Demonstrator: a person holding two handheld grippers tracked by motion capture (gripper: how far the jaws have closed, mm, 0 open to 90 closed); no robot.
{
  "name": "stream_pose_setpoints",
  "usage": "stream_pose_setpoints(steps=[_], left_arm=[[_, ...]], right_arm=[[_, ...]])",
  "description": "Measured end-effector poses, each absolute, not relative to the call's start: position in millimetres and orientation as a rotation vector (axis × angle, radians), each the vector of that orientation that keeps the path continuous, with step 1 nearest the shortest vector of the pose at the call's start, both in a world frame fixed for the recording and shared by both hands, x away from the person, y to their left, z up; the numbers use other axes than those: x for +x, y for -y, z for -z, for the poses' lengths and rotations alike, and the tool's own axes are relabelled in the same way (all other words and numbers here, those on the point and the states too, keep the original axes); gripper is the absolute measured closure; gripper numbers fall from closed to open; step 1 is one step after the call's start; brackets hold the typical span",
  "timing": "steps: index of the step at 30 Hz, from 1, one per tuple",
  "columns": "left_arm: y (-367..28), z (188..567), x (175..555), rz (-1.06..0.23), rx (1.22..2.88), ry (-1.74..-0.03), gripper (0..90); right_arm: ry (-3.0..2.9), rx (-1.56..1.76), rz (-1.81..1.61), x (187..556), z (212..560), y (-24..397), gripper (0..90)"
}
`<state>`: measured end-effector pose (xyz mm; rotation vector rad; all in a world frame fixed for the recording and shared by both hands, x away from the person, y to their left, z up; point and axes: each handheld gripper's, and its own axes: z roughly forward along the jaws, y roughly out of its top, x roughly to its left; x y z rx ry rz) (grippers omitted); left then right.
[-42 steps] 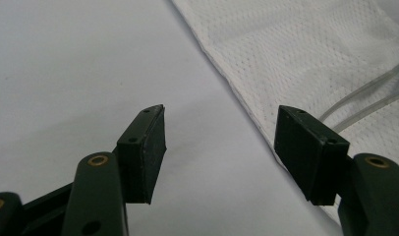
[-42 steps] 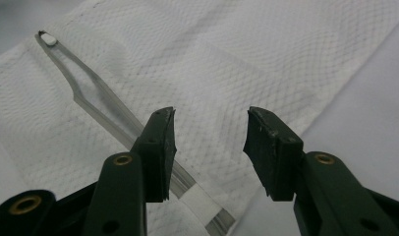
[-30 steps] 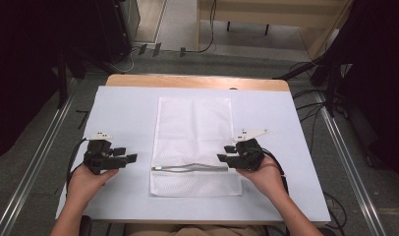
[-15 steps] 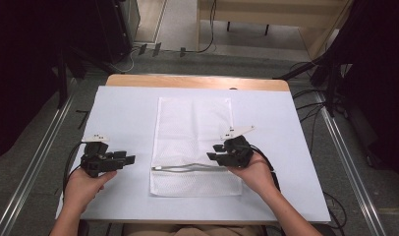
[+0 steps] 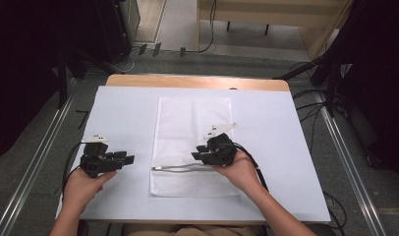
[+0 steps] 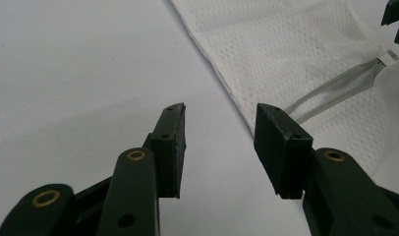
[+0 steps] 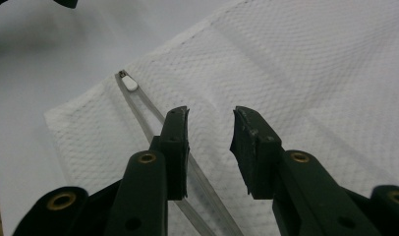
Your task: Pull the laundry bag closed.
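Your right gripper [image 5: 201, 156] is sliding inward over the mesh bag [image 5: 193, 128], jaws apart above its zipper [image 7: 138, 105]; left gripper [image 5: 124, 160] is waiting, jaws apart.

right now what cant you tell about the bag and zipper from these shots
- Zipper, high view: its right end lies under the right gripper, so where it stops is hidden.
- Zipper pull, right gripper view: too small and blurred to tell its shape.
- Bag, any view: the white mesh shows nothing of what is inside, if anything.
- Bag, left gripper view: cut off by the top and right edges.
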<state>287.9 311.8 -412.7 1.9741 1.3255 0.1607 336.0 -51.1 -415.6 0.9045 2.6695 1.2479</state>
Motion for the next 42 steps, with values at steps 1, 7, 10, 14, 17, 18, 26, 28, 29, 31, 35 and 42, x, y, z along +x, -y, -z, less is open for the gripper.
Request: stream_pose_setpoints(steps=[1, 7, 10, 14, 17, 18, 26, 28, 29, 31, 35, 42], left_arm=[[-311.6, 412.8, 287.8, -0.16, 1.975, -1.324, 55.8], [-310.7, 412.9, 287.9, -0.158, 1.984, -1.31, 55.9], [-311.2, 413.1, 288.1, -0.16, 1.983, -1.311, 55.9], [-311.5, 413.1, 288.4, -0.157, 1.978, -1.314, 55.9], [-312.1, 413.6, 289.4, -0.162, 1.984, -1.313, 55.9], [-312.1, 413.7, 289.7, -0.16, 1.982, -1.314, 55.9], [-311.8, 413.8, 289.4, -0.179, 1.994, -1.311, 55.6], [-312.1, 413.9, 290.2, -0.178, 1.994, -1.312, 55.4], [-312.3, 413.9, 290.6, -0.177, 1.995, -1.311, 55.4], [-312.4, 414.1, 291.3, -0.181, 1.997, -1.31, 55.1], [-311.8, 414.3, 292.5, -0.19, 1.995, -1.311, 54.7], [-311.7, 414.6, 294.5, -0.191, 2.007, -1.301, 54.3]], right_arm=[[-2.67, 0.904, -1.248, 336.0, 415.6, 51.1, 68.6], [-2.698, 0.873, -1.266, 333.9, 418.6, 35.1, 72.9], [-2.713, 0.876, -1.28, 333.8, 420.5, 28.9, 74.4], [-2.726, 0.871, -1.281, 332.8, 422.2, 21.1, 75.9], [-2.761, 0.839, -1.325, 330.6, 423.2, 10.5, 77.6], [-2.767, 0.841, -1.309, 328.5, 422.3, 7.5, 77.9], [-2.804, 0.805, -1.305, 329.3, 432.6, -10.5, 77.6], [-2.81, 0.804, -1.301, 329.5, 433.8, -12.4, 77.9], [-2.816, 0.803, -1.3, 329.6, 434.7, -14.3, 78.3], [-2.821, 0.79, -1.301, 330.6, 437.0, -18.8, 78.5], [-2.83, 0.786, -1.288, 331.8, 440.2, -26.9, 79.5], [-2.842, 0.783, -1.278, 335.7, 444.9, -39.5, 82.2]])
